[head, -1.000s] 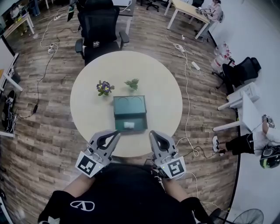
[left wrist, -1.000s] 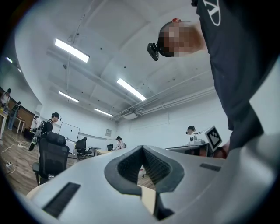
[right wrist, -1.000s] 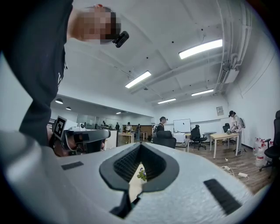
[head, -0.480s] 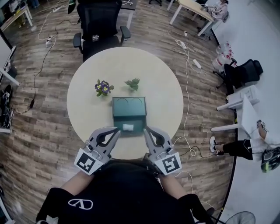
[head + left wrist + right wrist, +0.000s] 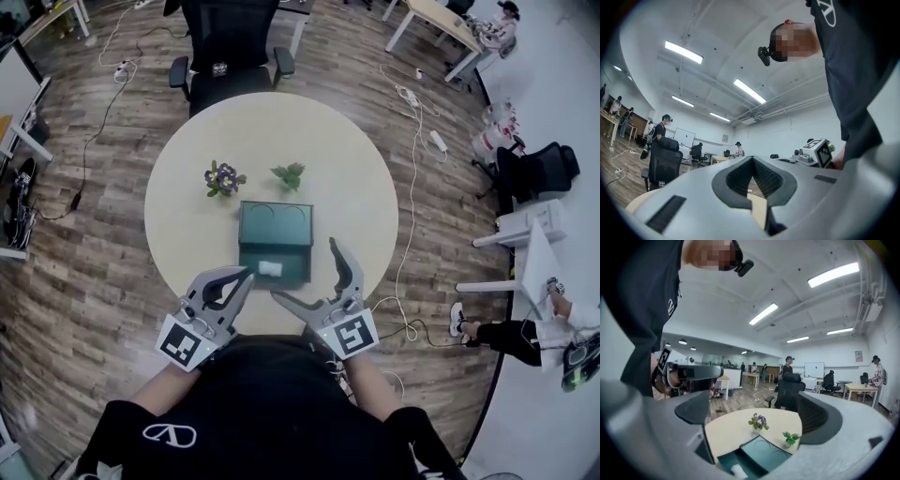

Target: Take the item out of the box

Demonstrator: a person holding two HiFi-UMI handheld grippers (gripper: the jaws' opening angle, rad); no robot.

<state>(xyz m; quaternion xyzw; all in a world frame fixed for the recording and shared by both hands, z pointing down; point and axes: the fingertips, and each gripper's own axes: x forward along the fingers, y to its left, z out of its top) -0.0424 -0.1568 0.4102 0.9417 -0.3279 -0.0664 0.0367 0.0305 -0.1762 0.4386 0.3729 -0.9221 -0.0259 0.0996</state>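
A dark green rectangular box (image 5: pixel 298 265) sits open near the middle of a round cream table (image 5: pixel 187 225), its lid (image 5: pixel 275 219) folded back flat on the far side and showing 2 round recesses. A small white item (image 5: pixel 270 269), possibly a folded pad though too small to tell, lies inside the box in the half nearest the person. Beyond the lid stand a purple-flowered potted plant (image 5: pixel 223 177) and a small green leafy plant (image 5: pixel 289 175), side by side and apart from each other. A black office chair (image 5: pixel 234 47) faces the far edge of the table.

The left gripper (image 5: pixel 247 275) hovers over the near table edge, its jaws clenched together on nothing. The right gripper (image 5: pixel 304 269), just beside it, has jaws opening wide, touching nothing; the box lies below and ahead of the gap.
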